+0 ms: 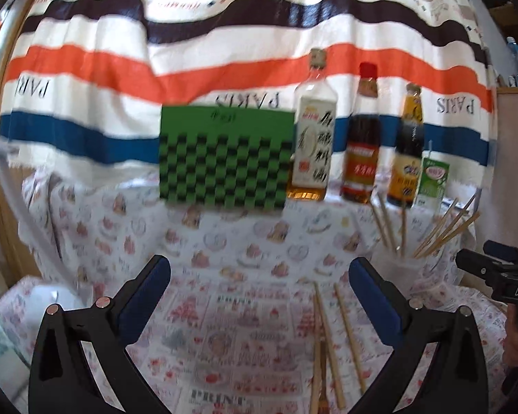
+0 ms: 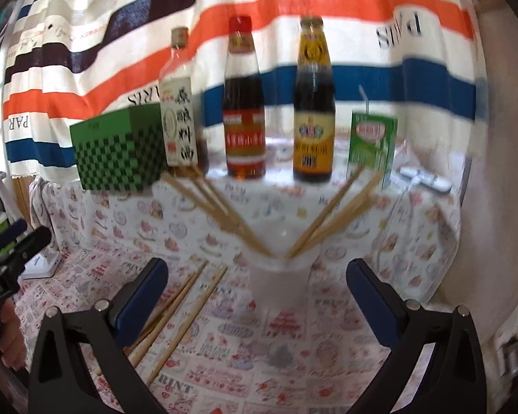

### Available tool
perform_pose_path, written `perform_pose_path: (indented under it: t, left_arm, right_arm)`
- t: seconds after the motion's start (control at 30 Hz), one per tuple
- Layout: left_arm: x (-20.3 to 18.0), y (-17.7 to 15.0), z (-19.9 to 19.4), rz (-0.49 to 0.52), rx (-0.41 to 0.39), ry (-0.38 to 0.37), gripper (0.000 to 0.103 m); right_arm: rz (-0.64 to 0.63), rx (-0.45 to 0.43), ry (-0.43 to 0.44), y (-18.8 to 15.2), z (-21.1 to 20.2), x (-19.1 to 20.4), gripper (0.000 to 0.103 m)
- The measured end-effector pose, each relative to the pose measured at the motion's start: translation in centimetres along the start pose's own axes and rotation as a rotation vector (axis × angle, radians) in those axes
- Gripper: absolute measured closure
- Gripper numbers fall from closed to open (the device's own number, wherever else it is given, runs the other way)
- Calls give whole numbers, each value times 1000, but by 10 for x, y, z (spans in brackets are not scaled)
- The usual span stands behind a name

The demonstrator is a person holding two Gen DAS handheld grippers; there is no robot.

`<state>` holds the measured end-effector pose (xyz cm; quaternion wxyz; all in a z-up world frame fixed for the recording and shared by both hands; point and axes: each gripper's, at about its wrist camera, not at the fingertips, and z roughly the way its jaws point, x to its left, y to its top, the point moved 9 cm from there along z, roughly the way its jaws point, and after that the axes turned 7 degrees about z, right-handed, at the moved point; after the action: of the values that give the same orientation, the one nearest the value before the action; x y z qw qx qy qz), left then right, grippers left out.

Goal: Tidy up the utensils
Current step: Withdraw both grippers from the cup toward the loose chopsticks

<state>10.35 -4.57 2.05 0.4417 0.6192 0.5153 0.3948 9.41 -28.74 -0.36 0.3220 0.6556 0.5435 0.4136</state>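
Observation:
Several loose wooden chopsticks lie flat on the patterned tablecloth, between my left gripper's fingers and nearer the right one. My left gripper is open above the cloth, holding nothing. A translucent white cup stands ahead of my right gripper, with several chopsticks fanned out of it to both sides. The right gripper is open and empty. The loose chopsticks lie by its left finger. In the left wrist view the cup sits beyond the right finger.
A green checkered box, three sauce bottles and a green drink carton line the back of the table before a striked cloth backdrop. A white device with a cable lies at right. The other gripper shows at the right edge.

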Motion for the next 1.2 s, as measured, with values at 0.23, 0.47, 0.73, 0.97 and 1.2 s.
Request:
perform_pose_path:
  t: [0.23,0.47,0.73,0.97,1.2]
  left_arm:
    - [11,-15,7,-33,23,25,1]
    - [23,-19,12,-73,25,84,1]
    - [-1,-21,18,63,46,17,1]
    - [-2,-35,30,45,147,27,1]
    - [-12,-54,39,-58,270,-45,1]
  right_arm:
    - [18,-56,0,-12,11,-6,0]
    - [-26,-12,120,-24,14,8,0]
    - [-60,1,34,-28,18,-1,0]
    - [-50,34,51,-29,19,-5,0]
    - [-24,72,64,-34,21,-4,17]
